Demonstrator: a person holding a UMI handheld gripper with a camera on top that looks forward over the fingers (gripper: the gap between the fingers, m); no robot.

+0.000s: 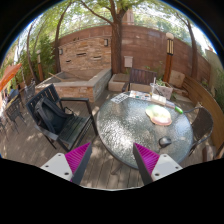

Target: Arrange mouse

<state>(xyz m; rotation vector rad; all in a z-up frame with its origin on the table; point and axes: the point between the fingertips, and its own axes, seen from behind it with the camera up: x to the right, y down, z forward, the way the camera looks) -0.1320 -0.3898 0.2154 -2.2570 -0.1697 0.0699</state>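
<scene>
A small dark object that looks like the mouse [166,142] lies near the front right edge of a round glass table [125,128]. A pale orange, flat object [158,115] lies further back on the table. My gripper [112,165] is open and empty, held above the wooden deck. Its magenta pads [78,158] stand wide apart. The right finger is just short of the table's near edge, and the mouse is beyond it to the right.
A dark chair [60,118] stands left of the table and another chair [202,125] to its right. A stone planter [82,84] and a brick wall [100,50] lie behind. Small items [160,92] sit at the table's far side.
</scene>
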